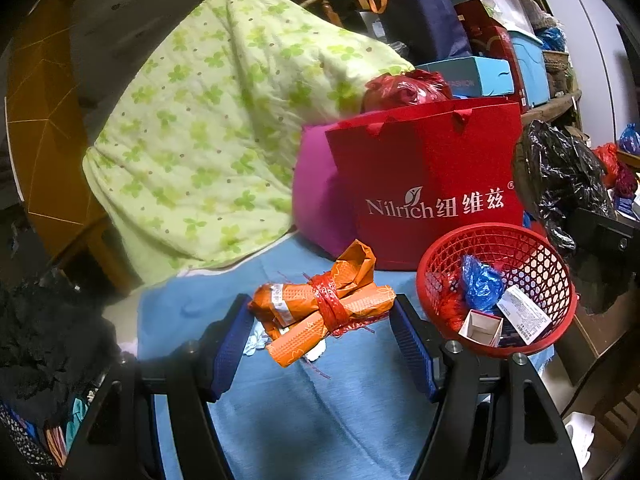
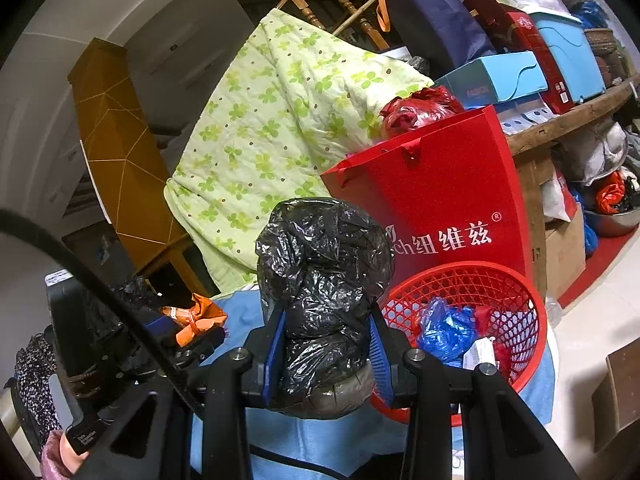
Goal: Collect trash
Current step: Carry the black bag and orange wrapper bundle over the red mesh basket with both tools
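Observation:
An orange wrapper bundle (image 1: pixel 320 312) tied with red ribbon lies on the blue cloth (image 1: pixel 320 412). My left gripper (image 1: pixel 322 334) is open, its blue pads on either side of the bundle; whether they touch it I cannot tell. My right gripper (image 2: pixel 330 344) is shut on a crumpled black plastic bag (image 2: pixel 324 280), held just left of the red mesh basket (image 2: pixel 504 280). The basket (image 1: pixel 532 256) holds a blue bag, a small white box and a receipt. The black bag (image 1: pixel 560 176) also shows in the left wrist view, above the basket's far side.
A red Nilrich paper bag (image 1: pixel 432 176) stands behind the basket, with a magenta cushion (image 1: pixel 316 200) and a green flowered quilt (image 1: pixel 208 128) to its left. Boxes and bags crowd a wooden shelf (image 2: pixel 560 120) at the back right. The left gripper (image 2: pixel 180 332) shows at the right view's left.

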A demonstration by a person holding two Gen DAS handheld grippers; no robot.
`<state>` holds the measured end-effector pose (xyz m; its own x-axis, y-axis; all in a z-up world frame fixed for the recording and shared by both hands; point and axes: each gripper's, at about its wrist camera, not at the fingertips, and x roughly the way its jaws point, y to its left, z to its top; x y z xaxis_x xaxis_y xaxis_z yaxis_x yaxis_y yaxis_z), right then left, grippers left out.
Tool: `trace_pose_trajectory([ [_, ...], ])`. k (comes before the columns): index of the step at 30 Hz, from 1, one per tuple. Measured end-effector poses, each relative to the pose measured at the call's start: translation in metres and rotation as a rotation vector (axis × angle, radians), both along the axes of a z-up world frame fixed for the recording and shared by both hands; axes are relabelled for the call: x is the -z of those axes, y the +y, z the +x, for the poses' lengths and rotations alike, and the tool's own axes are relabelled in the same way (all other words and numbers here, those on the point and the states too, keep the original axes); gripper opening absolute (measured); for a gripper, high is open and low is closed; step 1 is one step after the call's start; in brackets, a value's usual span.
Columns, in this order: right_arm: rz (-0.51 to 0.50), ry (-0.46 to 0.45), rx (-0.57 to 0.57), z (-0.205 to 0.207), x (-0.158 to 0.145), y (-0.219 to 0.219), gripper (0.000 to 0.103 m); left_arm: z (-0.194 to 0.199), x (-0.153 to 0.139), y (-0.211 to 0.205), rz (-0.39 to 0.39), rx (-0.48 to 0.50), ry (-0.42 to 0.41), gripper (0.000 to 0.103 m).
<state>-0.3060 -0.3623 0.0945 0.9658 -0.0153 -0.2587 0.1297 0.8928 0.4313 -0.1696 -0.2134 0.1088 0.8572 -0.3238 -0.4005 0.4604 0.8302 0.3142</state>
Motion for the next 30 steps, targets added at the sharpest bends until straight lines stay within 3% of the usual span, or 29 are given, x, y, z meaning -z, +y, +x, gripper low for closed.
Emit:
trace_pose_trajectory([
  [30, 0.036, -0.001, 0.049, -0.016, 0.005, -0.006, 0.040, -0.007, 0.008, -0.024, 0.033, 0.039, 0.011, 0.071],
])
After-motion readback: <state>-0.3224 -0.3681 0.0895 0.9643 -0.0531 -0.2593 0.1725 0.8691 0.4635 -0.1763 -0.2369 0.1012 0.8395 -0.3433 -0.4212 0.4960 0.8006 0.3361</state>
